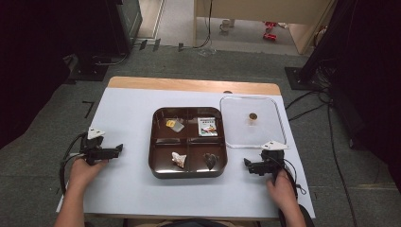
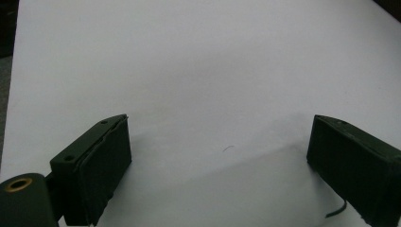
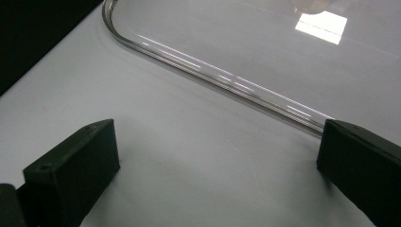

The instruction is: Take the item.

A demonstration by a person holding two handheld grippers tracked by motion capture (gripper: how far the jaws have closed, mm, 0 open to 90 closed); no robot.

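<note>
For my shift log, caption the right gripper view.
Right tool, jaws open and empty, low over the white table facing the clear lid's rim.

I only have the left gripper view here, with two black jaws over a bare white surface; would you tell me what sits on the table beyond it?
Observer: A dark brown tray with four compartments sits mid-table, to the right of your left gripper.
Operator: Thank you. Is there anything in it?
Observer: Each compartment holds one small item; the far right one has a white packet.
Operator: And does the tray have a lid?
Observer: A clear lid lies flat on the table, right of the tray.
Operator: Where is the other gripper?
Observer: The right gripper rests just in front of that lid, jaws open and empty.
</note>
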